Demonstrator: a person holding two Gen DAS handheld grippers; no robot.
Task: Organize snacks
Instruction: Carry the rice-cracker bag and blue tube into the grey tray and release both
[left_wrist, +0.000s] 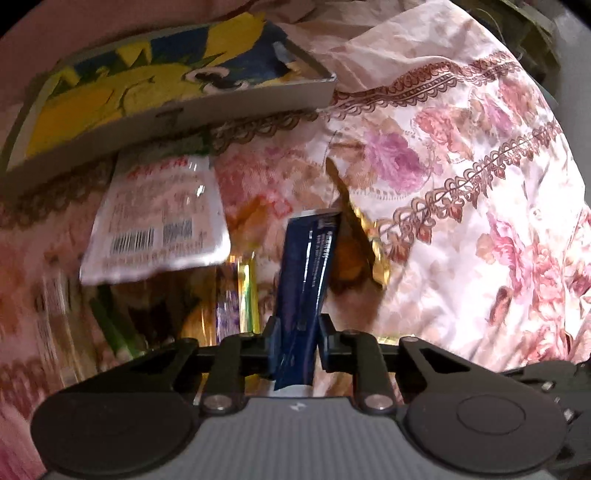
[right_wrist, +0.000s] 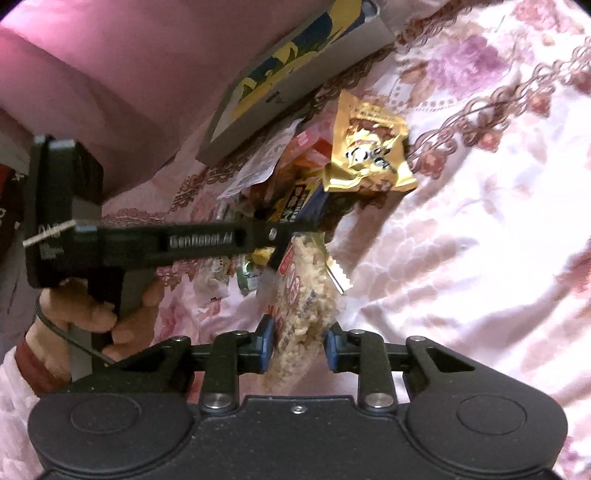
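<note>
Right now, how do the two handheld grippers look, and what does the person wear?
The right gripper has black linkage arms, blue pads and a black textured body. The left gripper has black arms and a grey ribbed body; from the side it shows white lettering and a thin cable. The left hand has a dark red cuff under a pale floral sleeve.

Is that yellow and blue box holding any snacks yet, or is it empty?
Empty, as far as shows. The box shows only its printed floor; the snack packets lie on the floral cloth beside it.
</note>
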